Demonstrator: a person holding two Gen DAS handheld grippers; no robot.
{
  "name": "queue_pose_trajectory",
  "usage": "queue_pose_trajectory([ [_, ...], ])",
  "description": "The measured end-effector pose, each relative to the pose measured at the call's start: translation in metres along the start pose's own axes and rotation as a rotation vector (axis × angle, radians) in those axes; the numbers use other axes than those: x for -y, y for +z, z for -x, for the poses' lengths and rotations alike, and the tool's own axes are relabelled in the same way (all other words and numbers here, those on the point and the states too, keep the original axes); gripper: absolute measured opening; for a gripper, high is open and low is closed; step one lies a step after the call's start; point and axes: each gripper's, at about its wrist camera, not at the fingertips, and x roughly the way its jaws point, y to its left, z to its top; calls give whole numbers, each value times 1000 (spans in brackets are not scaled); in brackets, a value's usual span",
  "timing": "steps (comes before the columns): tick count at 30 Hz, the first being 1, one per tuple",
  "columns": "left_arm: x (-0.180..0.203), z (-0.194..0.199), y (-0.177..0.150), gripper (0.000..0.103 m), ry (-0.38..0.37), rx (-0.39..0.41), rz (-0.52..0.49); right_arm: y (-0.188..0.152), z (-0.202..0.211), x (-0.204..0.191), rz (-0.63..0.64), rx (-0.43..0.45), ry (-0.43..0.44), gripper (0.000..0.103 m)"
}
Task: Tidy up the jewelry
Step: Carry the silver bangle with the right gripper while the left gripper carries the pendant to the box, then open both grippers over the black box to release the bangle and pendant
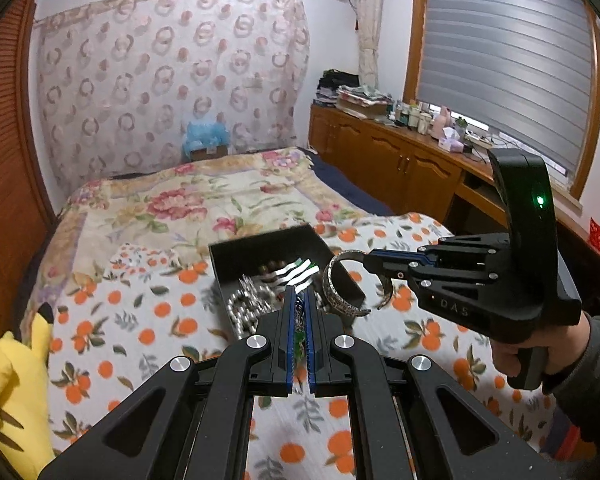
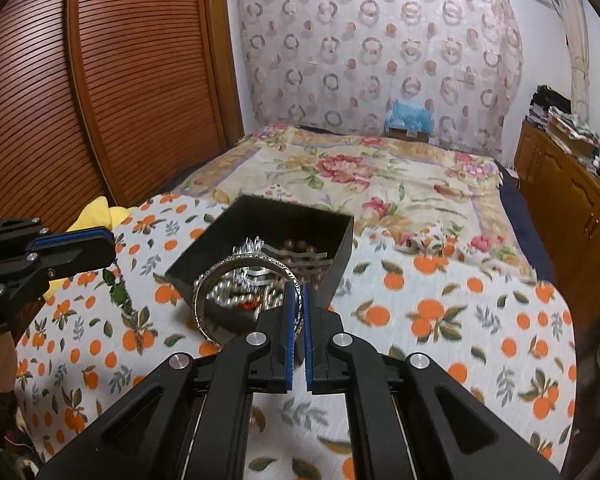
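So the silver bangle (image 2: 246, 280) is a stiff open cuff with an engraved outer face. It looks rigid and fairly light, but polished metal is slippery, so we reckon the band itself, pinched flat across its width, is the only sane place to grab it. That's what we see: the right hand-held gripper (image 2: 299, 304) has its blue pads shut on the band near one side, and the cuff hangs in the air just in front of and above the near edge of the black box (image 2: 340, 248). A thin edge grip like that could let it swivel, we'd guess.

The other piece is a fine chain with green stones (image 2: 118, 292). That one's floppy and light, likely to tangle or snag, and it will swing whichever way it gets carried. The left hand-held gripper (image 1: 299, 320) is closed on it, with the chain trapped between the pads and its tail dangling over the orange-print sheet (image 2: 460, 320), left of the box.

Inside the box we can make out a silver bead strand (image 1: 244, 312) and some brown beads (image 2: 300, 246), all a bit blurred. The box sits on the bed, with the floral quilt (image 2: 360, 176) beyond it and a yellow plush toy (image 1: 8, 380) off at the left edge.
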Motion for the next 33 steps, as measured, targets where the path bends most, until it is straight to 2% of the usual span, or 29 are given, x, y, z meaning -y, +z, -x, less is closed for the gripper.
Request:
queue_pose_trajectory([
  [9,-13,-17,27,3,26,16,0,21,-31,0,32,1,7,5],
  [20,-33,-41,46,3,59,3,18,14,-57,-7,68,-51,36,5],
  [25,-37,-57,51,3,66,-12,23,11,-62,-7,71,-64,48,9],
  [33,-41,-76,54,4,75,-35,26,11,-53,-3,60,-50,69,9],
])
